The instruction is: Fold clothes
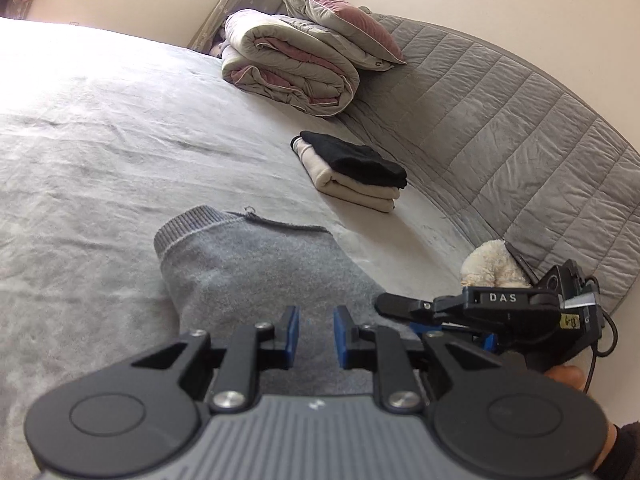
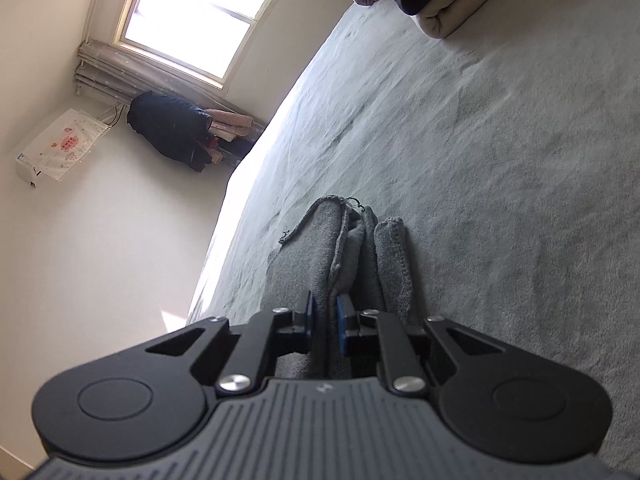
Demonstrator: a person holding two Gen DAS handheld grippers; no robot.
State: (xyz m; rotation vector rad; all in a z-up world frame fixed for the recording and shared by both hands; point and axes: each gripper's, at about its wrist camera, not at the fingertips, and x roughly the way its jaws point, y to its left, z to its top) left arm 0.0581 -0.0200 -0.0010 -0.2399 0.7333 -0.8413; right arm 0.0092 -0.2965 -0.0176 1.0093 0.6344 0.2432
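On a grey bed [image 1: 100, 128], the right gripper [image 2: 325, 314] pinches a folded grey sweater [image 1: 256, 264]; the left gripper [image 1: 316, 330] hovers above it, fingers parted.

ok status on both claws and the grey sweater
Left claw open over grey sweater. Right claw shut on sweater edge. Nothing in the way.

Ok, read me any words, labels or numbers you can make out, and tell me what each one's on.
"DAS": white letters on the right hand-held gripper.
Yellow sticker on the same gripper: handwritten, too blurred to read.
Red print on the white cloth cover on the wall: too small to read.
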